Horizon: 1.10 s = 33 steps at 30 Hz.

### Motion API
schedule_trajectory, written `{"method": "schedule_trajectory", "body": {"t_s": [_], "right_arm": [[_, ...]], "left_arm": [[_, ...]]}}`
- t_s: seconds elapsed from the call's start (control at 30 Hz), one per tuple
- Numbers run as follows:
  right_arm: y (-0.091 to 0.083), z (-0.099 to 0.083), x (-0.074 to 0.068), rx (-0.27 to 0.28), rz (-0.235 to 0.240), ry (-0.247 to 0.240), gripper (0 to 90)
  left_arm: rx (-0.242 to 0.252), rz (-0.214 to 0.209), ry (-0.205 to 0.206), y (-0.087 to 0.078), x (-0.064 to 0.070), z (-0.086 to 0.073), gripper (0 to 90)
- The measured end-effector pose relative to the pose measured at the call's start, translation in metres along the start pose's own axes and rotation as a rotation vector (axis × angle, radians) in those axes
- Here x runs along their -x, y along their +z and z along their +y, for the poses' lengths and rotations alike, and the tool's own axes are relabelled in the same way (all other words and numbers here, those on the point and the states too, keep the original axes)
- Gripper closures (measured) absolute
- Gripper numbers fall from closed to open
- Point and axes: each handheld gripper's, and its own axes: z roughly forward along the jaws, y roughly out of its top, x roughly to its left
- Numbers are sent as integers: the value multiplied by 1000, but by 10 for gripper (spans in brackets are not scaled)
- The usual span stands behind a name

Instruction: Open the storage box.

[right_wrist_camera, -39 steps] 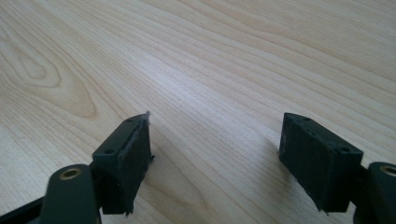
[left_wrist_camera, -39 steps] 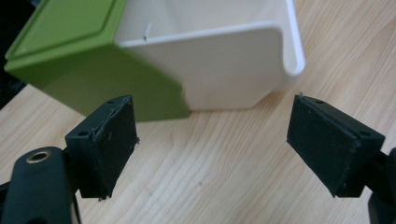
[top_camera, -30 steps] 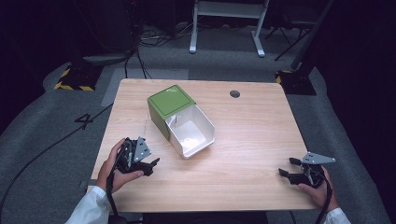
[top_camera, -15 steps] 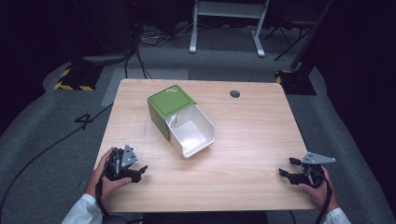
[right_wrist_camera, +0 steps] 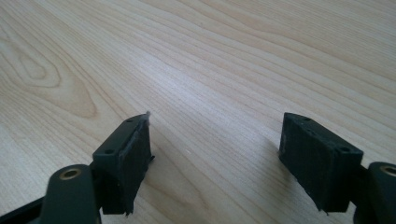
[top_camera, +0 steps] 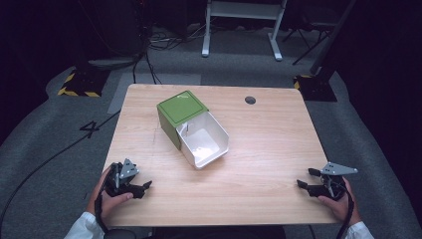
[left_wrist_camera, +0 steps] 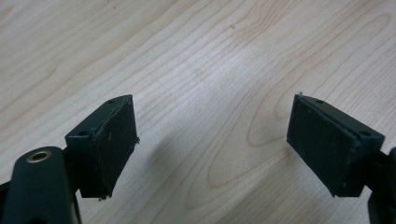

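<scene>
The left tongs have drawn back toward the person over the last second, from a spot nearer the middle of the near-left part of the surface to its near-left corner, where they now rest low in the hand; their jaws stand released, wide apart, with bare wood grain between them in the left gripper view; the right tongs sit where they were, at the near-right corner, also released and holding nothing, jaws spread over bare wood in the right gripper view.

The box, green with a flat lid-like top, stands unmoved a little left of the surface's centre; its white drawer is pulled out toward the near right and looks empty apart from a pale glint on its floor; both tongs are well apart from it.

Judged from this, the left hand's retreat reads as a withdrawal to a rest pose rather than an approach; with the drawer open and neither hand engaged, the work on the box seems either finished or paused; closing the drawer would call for a fresh reach from the near edge.
</scene>
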Motion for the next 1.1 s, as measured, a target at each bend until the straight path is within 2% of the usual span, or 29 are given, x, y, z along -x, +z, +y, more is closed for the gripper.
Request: {"method": "schedule_trajectory", "body": {"t_s": [0.03,0.1,0.2,0.33,1.1], "right_arm": [[0,0,0,0,-1,-1,252],[0,0,0,-1,-1,-2,252],[0,0,0,0,-1,-1,252],[0,0,0,0,-1,-1,252],[0,0,0,0,-5,4,251]], "left_arm": [[2,-8,-1,1,-1,-3,162],[16,-18,-29,1,-3,-6,160],[33,-43,-92,1,-7,-12,161],[28,-25,-128,0,-9,-14,156],[28,-30,-122,0,-11,-13,151]]}}
